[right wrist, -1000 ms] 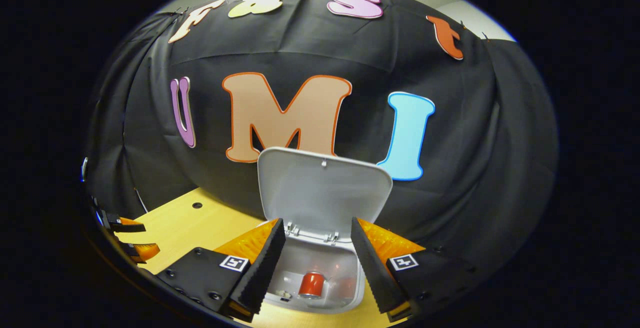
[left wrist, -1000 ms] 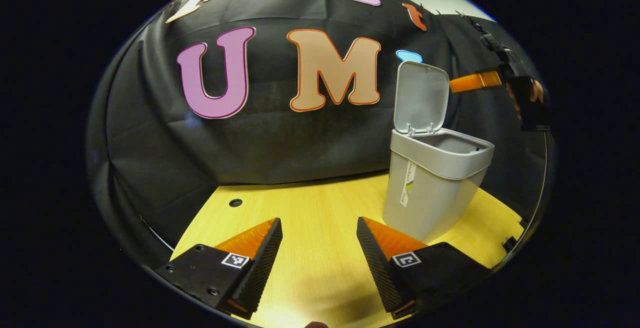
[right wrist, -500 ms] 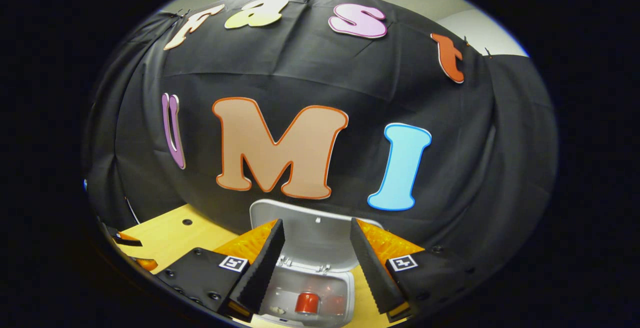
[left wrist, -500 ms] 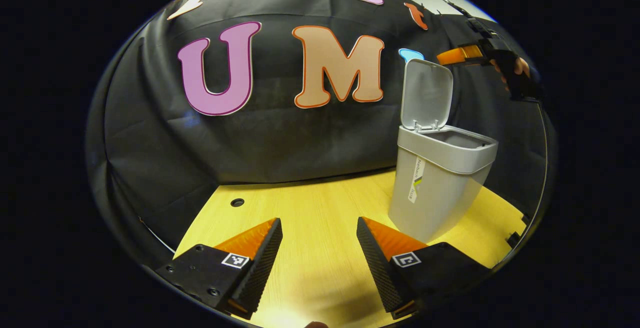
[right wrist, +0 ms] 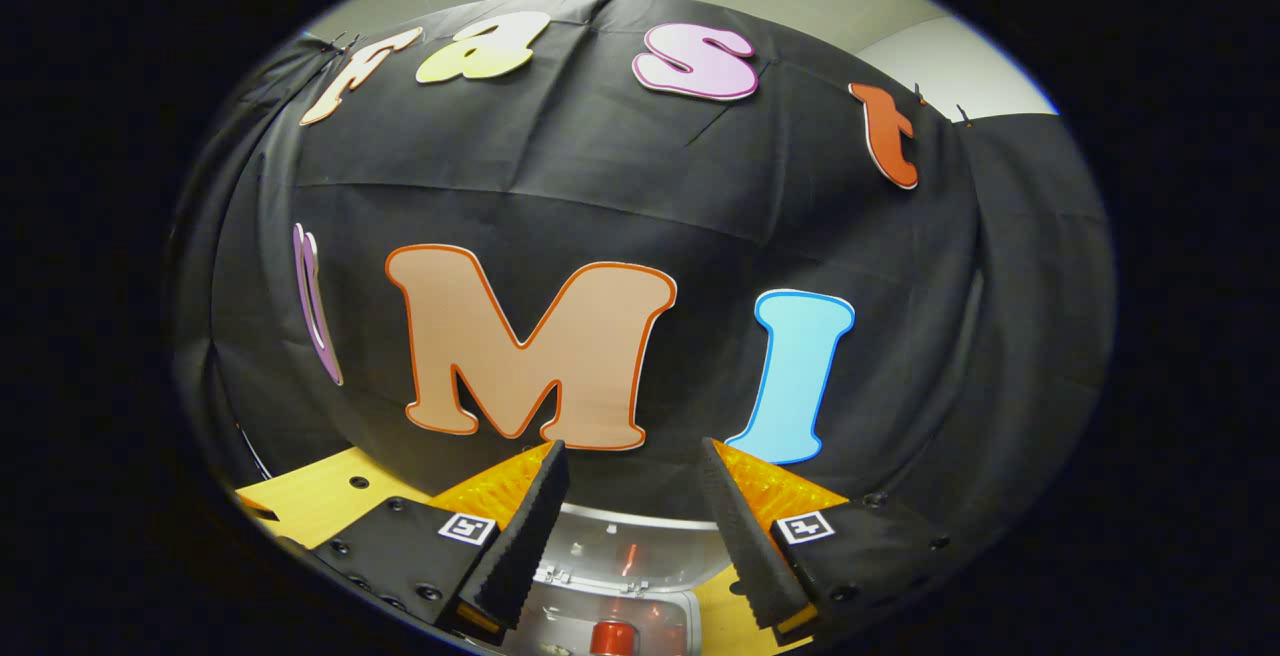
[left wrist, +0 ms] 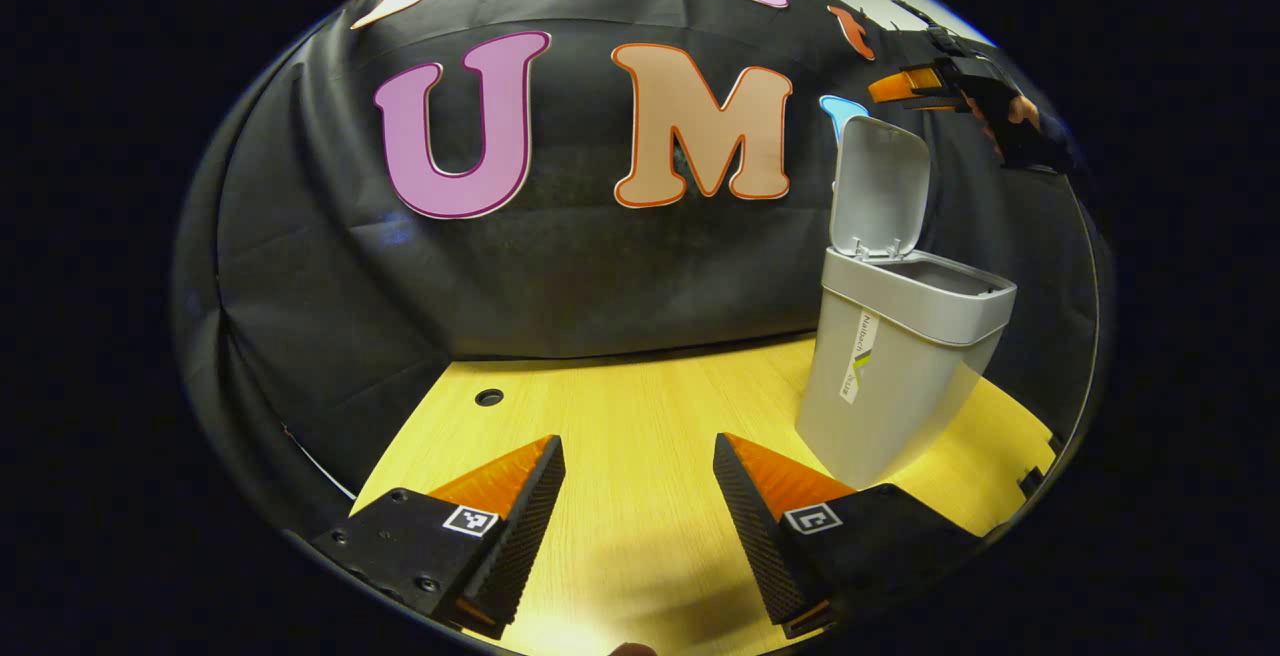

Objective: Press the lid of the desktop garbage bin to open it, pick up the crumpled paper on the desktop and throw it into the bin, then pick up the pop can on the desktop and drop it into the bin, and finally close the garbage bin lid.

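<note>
While bin (left wrist: 895, 376) lid (left wrist: 880, 186) stands up, both grippers' fingers spread wide, empty; pop can (right wrist: 612, 638) inside.

Light wood desktop (left wrist: 640, 416) w/ cable hole (left wrist: 489, 397), gray bin (left wrist: 890, 376) standing at right

Bin (left wrist: 890, 376) on desk (left wrist: 640, 416), lid (left wrist: 880, 186) upright; left gripper (left wrist: 638, 456) agape

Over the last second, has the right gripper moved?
Yes. In the left gripper view the right gripper has risen from beside the lid to above its top edge.
</note>
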